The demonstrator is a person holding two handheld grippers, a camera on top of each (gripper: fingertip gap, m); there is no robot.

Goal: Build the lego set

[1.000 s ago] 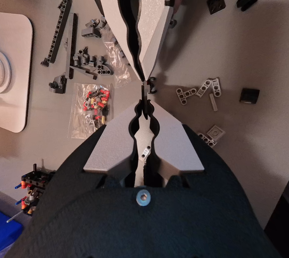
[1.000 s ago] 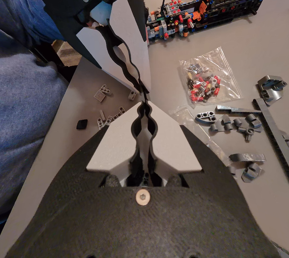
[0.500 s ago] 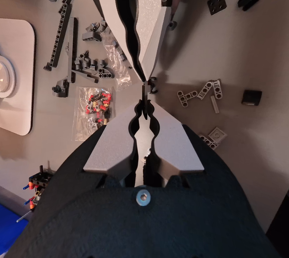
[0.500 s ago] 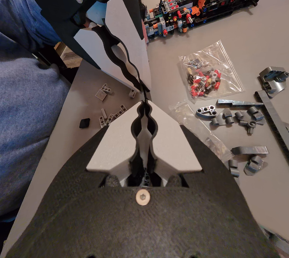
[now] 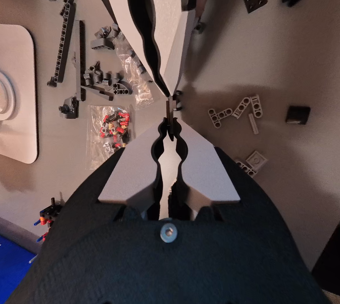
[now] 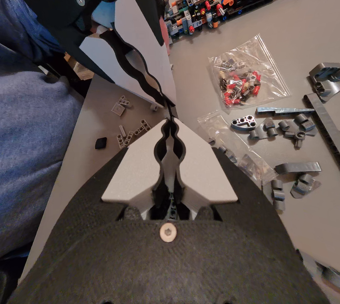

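A: Grey counter [image 6: 239,22], loose pieces scattered, bagged pins [image 6: 244,81] nearby.

B: And each claw?

A: Left claw [image 5: 170,120] and right claw [image 6: 170,120] meet tip to tip above it, both clamped on one thin black piece [image 5: 169,111].

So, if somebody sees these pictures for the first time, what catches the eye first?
First, the two tongs meeting tip to tip at the centre, left tongs and right tongs both pinching one thin black piece. Next, the colourful half-built model at the table's far side, and the clear bag of red pins before it.
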